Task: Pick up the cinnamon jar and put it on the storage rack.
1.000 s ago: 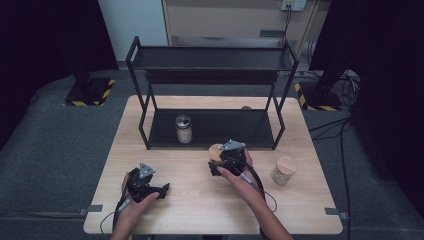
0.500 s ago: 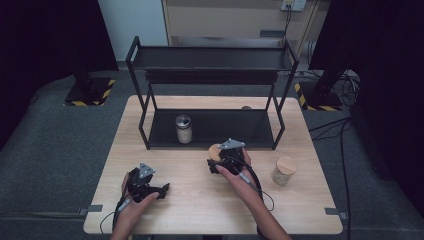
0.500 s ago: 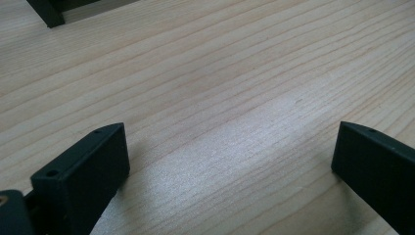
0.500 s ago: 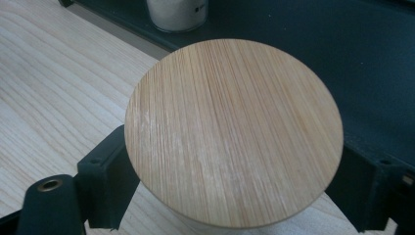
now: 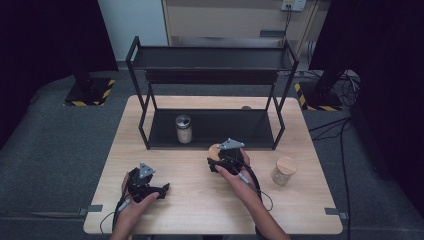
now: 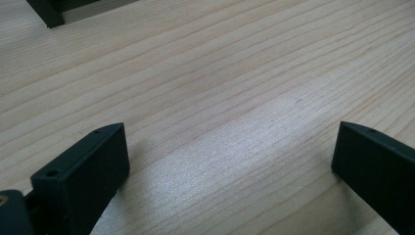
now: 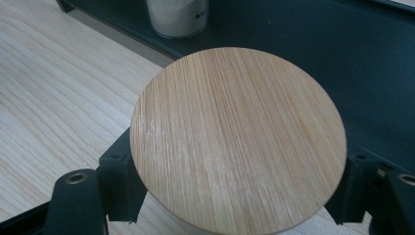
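A jar with a round bamboo lid (image 7: 240, 137) stands on the wooden table just in front of the black rack (image 5: 212, 75); the high view shows its lid (image 5: 214, 151) too. My right gripper (image 7: 235, 188) has just been closing, and its jaws now press on the jar's sides under the lid. In the high view the right gripper (image 5: 219, 161) sits right behind that jar. My left gripper (image 5: 162, 189) rests low at the table's front left. Its jaws (image 6: 230, 161) stand wide apart over bare wood with nothing between them.
A glass jar with a metal lid (image 5: 183, 129) stands on the rack's bottom shelf, also seen in the right gripper view as a jar of white powder (image 7: 176, 17). Another bamboo-lidded jar (image 5: 284, 171) stands on the table (image 5: 200, 210) at the right.
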A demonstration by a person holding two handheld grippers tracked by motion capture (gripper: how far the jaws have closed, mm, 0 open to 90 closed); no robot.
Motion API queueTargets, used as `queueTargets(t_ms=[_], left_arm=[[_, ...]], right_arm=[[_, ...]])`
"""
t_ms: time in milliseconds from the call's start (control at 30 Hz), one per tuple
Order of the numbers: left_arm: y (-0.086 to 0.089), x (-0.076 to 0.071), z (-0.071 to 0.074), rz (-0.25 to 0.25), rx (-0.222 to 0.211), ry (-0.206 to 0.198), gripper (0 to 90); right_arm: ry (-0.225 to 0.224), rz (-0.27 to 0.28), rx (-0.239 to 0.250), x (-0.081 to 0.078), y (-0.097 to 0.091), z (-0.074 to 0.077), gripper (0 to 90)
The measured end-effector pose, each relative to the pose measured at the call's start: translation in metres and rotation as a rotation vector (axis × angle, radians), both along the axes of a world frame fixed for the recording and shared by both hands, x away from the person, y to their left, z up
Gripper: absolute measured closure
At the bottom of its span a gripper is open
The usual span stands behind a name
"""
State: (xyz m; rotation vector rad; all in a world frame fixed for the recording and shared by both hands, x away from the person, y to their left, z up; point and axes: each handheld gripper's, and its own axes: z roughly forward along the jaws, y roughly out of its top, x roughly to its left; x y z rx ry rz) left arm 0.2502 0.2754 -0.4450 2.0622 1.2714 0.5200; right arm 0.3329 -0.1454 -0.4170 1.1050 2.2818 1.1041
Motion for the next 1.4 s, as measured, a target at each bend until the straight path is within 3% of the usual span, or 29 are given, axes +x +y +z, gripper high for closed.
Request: queueTargets(t_ms=[400,1400], left_arm=[[0.0,0.0,0.0,0.0,-0.001,0.0,0.0],[0.0,0.0,0.0,-0.001,0.001,0.0,0.0]], right_arm=[[-0.025,-0.016,0.035,-0.004,-0.007,0.005,25.8],[-0.034,-0.015,-0.018,-0.004,-0.004,0.028,25.8]])
